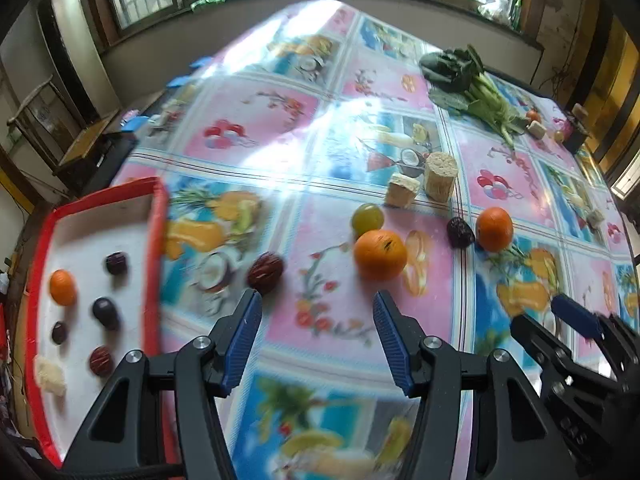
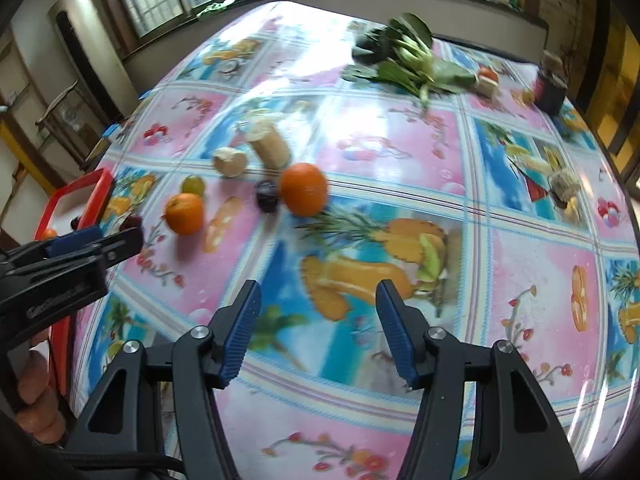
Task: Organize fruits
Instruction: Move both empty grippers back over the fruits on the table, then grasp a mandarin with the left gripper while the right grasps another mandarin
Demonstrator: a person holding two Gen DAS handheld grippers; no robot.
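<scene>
Both tongs, left [image 1: 318, 316] and right [image 2: 318, 312], gape wide, empty.

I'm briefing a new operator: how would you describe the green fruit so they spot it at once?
Start at the red tray, then look right across the tablecloth to the loose fruit. The green fruit sits just behind the nearer orange, the only pale green, round piece.

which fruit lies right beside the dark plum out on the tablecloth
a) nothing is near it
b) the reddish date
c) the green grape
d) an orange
d: in the left wrist view the dark plum sits right next to an orange, well away from the green grape.
</scene>
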